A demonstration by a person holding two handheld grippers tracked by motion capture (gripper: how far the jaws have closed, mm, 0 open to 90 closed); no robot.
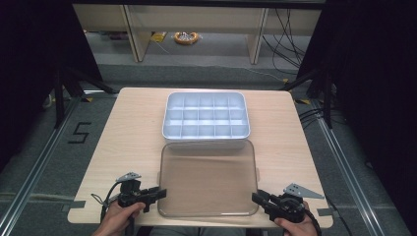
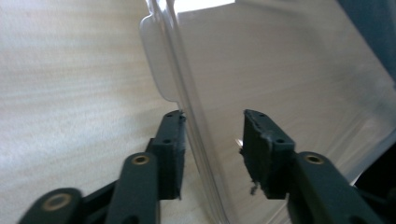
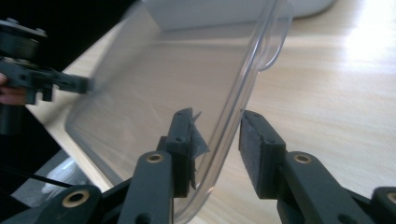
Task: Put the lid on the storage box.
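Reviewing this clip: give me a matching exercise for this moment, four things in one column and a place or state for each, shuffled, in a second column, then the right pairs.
Things
1. clear lid
2. divided tray
3. left gripper
4. right gripper

Places or states
A. white, many small compartments, on the far half of the table
B. jaws astride the lid's near right corner rim
C. lying between the tray and the table's near edge
D. jaws astride the lid's near left edge, below its side tab

Pairs: 1-C, 2-A, 3-D, 4-B
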